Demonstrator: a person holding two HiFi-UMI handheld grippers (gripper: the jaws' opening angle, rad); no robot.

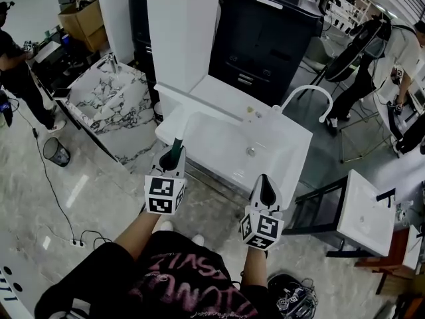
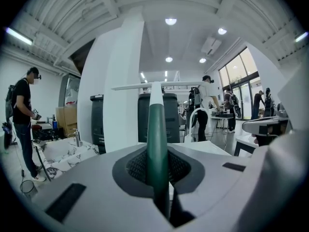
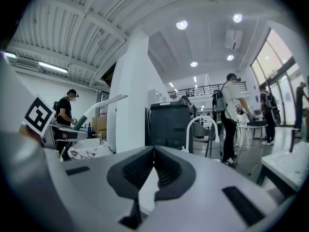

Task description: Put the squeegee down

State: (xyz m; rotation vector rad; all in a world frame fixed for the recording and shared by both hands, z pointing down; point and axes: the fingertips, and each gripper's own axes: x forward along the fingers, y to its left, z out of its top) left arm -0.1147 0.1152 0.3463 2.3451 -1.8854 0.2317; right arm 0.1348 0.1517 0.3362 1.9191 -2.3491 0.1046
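Two hand-held grippers in view. What has the left one got?

The left hand-held gripper [image 1: 174, 158] is clenched on the squeegee [image 2: 157, 129]. Its jaws pinch the dark green handle from both sides, low down near the handle's end.

Which way does the squeegee point from there?

Straight out ahead of the jaws. The green part gives way to white further out, and the blade [image 2: 149, 85] sits crosswise at the far tip, level from side to side. From the head view it reaches forward over the near left corner of the white sink [image 1: 226, 148]. I see it touching nothing but the jaws.

And the other one?

The right hand-held gripper [image 1: 266, 186] has its jaws pressed together with nothing between them. It is held level with the left one and well apart from it, off to that one's right.

What lies in front of the right one?

The same sink, just ahead and a little to its left, with the arched white tap [image 1: 308, 88] beyond it on the far rim. Further ahead stands a black cabinet [image 1: 265, 38]. A white pillar [image 1: 182, 32] stands ahead of the left hand-held gripper, past the squeegee's tip.

Anything under them?

Pale marbled floor [image 1: 99, 198], directly below both.
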